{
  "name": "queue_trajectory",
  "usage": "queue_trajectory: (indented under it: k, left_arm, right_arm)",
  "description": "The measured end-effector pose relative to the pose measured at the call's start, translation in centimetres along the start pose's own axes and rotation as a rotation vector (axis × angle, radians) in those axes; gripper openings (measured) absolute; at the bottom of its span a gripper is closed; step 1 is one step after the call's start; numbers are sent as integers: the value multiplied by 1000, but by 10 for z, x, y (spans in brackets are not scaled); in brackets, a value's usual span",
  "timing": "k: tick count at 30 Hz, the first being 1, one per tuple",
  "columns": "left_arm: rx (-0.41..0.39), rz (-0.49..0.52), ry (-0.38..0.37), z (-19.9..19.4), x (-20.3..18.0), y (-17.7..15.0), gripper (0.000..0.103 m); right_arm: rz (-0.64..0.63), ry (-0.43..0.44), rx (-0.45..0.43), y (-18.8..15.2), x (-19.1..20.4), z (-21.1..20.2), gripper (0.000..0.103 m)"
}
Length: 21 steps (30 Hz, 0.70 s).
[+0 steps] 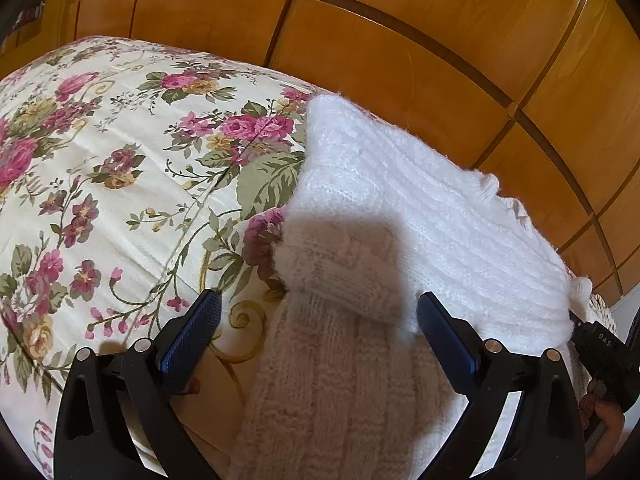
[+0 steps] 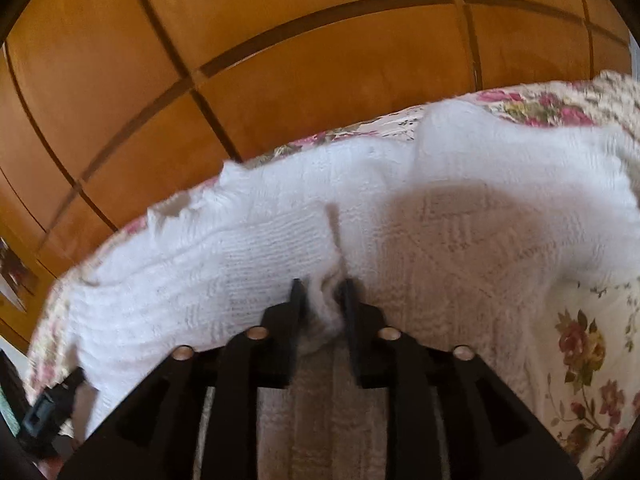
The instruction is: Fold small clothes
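Note:
A white knitted sweater (image 1: 420, 200) lies on a floral bedspread (image 1: 120, 168), with a ribbed sleeve end (image 1: 336, 264) folded over its lower part. My left gripper (image 1: 318, 300) hovers just above that sleeve, open wide, its blue pads (image 1: 188, 340) clear of the knit. In the right wrist view the sweater (image 2: 460, 184) fills the middle. My right gripper (image 2: 322, 286) is narrow, its jaws pinching a bunched fold of the white knit (image 2: 324, 304). The right gripper's black body (image 1: 600, 348) also shows at the sweater's right edge in the left wrist view.
Orange wooden panelled doors (image 1: 400, 40) stand close behind the bed (image 2: 280, 48). The bedspread (image 2: 584, 360) extends to the right of the sweater and broadly to its left. A black part (image 2: 44, 412) shows at the lower left.

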State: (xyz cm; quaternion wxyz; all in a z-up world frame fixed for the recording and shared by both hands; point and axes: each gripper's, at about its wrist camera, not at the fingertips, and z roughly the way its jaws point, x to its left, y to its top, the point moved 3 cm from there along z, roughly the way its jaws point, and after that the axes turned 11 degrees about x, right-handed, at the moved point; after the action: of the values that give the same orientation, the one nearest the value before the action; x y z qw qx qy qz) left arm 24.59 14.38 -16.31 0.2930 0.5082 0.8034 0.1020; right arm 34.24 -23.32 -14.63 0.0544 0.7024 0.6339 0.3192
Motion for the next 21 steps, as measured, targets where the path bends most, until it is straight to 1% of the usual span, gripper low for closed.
queue_trajectory:
  k: [3, 4, 6, 7, 8, 10, 13, 14, 16, 18, 19, 21]
  left_arm:
    - [-3, 0, -2, -1, 0, 0, 97]
    - [-3, 0, -1, -2, 0, 0, 97]
    - [-8, -1, -1, -3, 0, -1, 97]
    - [-13, -2, 4, -4, -1, -1, 97]
    - [-16, 0, 7, -5, -1, -1, 97]
    - [-24, 9, 20, -7, -4, -2, 97]
    - [-23, 21, 40, -10, -7, -2, 97]
    - [-23, 28, 49, -13, -10, -2, 97]
    - [-59, 56, 43, -24, -19, -2, 97]
    - [-130, 113, 38, -40, -34, -3, 97]
    - [-158, 158, 43, -46, -46, -4, 97]
    - [-161, 226, 54, -45, -63, -3, 97]
  right_arm:
    - [1, 2, -17, -4, 0, -4, 30]
    - [-2, -3, -25, -6, 1, -7, 34]
    - [-10, -25, -67, -10, 5, -15, 44]
    - [-6, -44, -102, -14, 6, -23, 51]
    - [1, -54, -123, -15, 5, -29, 53]
    - [28, -64, -152, -23, -1, -41, 53]
    - [92, -48, -141, -33, -17, -51, 51]
    - [124, -29, -133, -38, -26, -55, 51]
    - [154, -5, -128, -42, -34, -61, 51]
    - [153, 17, -120, -49, -40, -72, 51]
    - [143, 14, -119, -50, -39, -76, 51]
    - [112, -4, -133, -56, -43, -91, 54]
